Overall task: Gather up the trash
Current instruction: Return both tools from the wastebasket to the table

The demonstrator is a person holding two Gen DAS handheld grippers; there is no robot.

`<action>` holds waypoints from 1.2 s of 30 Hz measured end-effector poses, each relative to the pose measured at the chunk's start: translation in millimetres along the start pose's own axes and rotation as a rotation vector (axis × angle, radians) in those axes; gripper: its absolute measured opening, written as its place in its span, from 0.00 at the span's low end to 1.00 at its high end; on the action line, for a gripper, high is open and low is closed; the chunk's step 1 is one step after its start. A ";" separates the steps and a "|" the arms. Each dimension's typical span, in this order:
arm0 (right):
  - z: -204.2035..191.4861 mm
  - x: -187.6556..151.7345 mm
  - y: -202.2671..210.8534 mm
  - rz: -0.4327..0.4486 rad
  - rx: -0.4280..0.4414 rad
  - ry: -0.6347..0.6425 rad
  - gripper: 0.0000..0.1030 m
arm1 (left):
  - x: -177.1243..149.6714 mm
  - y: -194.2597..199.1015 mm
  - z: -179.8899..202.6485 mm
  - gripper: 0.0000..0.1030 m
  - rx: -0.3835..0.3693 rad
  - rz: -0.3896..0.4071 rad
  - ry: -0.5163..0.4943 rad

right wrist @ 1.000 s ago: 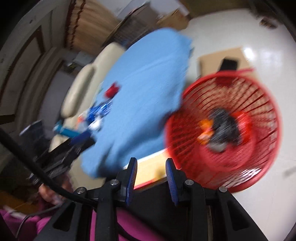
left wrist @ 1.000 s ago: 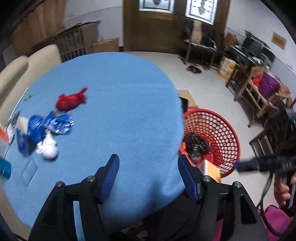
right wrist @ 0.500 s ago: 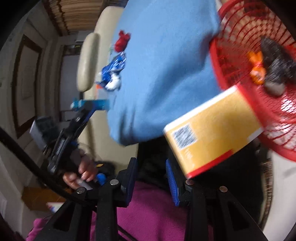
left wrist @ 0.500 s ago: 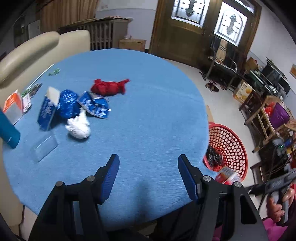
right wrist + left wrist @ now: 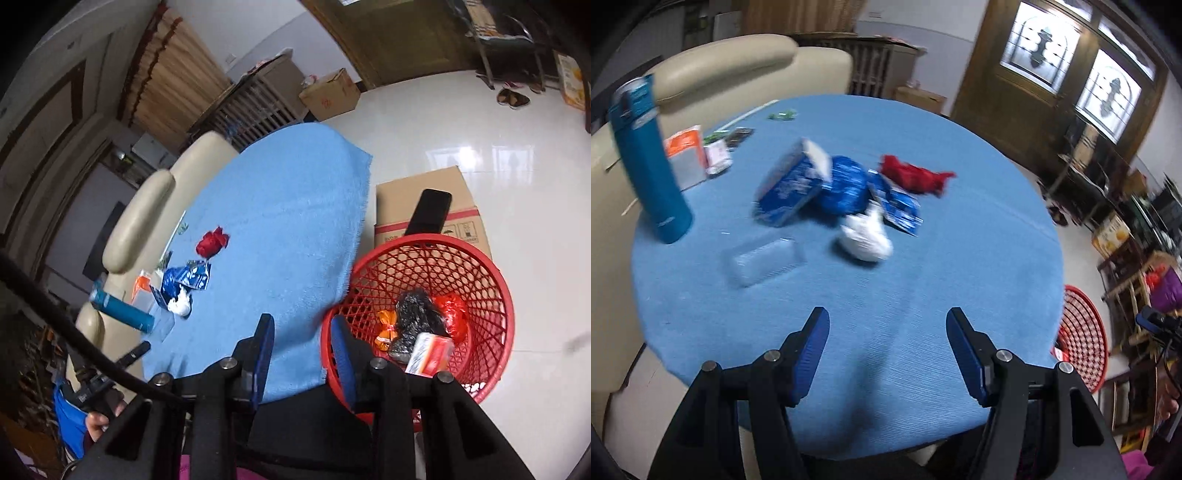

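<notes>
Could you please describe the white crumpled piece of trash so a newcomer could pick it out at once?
Start at the round blue table and find the litter cluster near the tall teal bottle. The white crumpled wad lies at the cluster's near edge, the only white lump among blue wrappers.

The near half of the round blue table lies bare ahead of the wide-open left gripper — farther in, a clear plastic tray, white wad and blue wrappers crowd the middle, a teal bottle upright at the left edge.
</notes>
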State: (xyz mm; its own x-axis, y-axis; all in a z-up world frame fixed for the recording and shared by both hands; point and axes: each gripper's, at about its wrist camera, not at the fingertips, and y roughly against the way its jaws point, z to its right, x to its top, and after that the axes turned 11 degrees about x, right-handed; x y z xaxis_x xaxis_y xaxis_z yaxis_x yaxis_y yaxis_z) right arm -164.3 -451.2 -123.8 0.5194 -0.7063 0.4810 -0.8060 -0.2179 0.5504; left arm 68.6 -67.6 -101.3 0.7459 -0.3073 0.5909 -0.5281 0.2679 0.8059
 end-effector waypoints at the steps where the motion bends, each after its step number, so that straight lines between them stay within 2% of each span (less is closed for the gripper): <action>1: -9.4 1.9 -8.7 -0.009 0.006 0.012 0.35 | 2.7 1.1 -6.8 0.64 0.012 0.007 0.015; 6: -45.8 16.2 -62.5 -0.095 0.049 0.095 0.35 | 12.5 1.3 -30.3 0.68 0.055 0.035 0.054; 10: -73.4 22.5 -102.7 -0.155 0.094 0.140 0.37 | 17.4 -12.7 -46.5 0.68 0.098 0.020 0.055; 11: -79.7 24.1 -112.6 -0.168 0.101 0.150 0.45 | 17.4 -16.4 -51.0 0.69 0.105 0.013 0.058; 12: -84.6 25.0 -119.9 -0.174 0.105 0.158 0.61 | 17.3 -20.7 -56.3 0.69 0.111 0.004 0.064; 13: -91.7 25.8 -128.8 -0.174 0.118 0.174 0.66 | 17.4 -25.8 -62.9 0.69 0.117 -0.008 0.075; 18: -121.6 30.1 -170.2 -0.200 0.125 0.265 0.67 | 22.6 -40.6 -83.2 0.69 0.138 -0.042 0.082; 25: -142.9 54.3 -221.7 -0.194 0.105 0.336 0.67 | 44.7 -46.5 -88.4 0.69 0.168 0.007 0.017; 30: -155.3 72.4 -255.9 -0.214 0.066 0.388 0.67 | 44.6 -55.6 -93.6 0.69 0.115 0.008 -0.045; 36: -161.9 70.0 -295.2 -0.333 0.078 0.397 0.66 | 45.6 -66.6 -90.6 0.69 0.052 0.014 -0.165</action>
State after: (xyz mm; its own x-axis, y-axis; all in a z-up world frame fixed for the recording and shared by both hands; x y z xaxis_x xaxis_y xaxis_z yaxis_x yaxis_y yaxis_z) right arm 156.0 -327.2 -142.1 0.8066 -0.2836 0.5186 -0.5896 -0.4477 0.6722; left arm 174.6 -16.7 -131.5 0.6643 -0.4505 0.5965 -0.5611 0.2266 0.7961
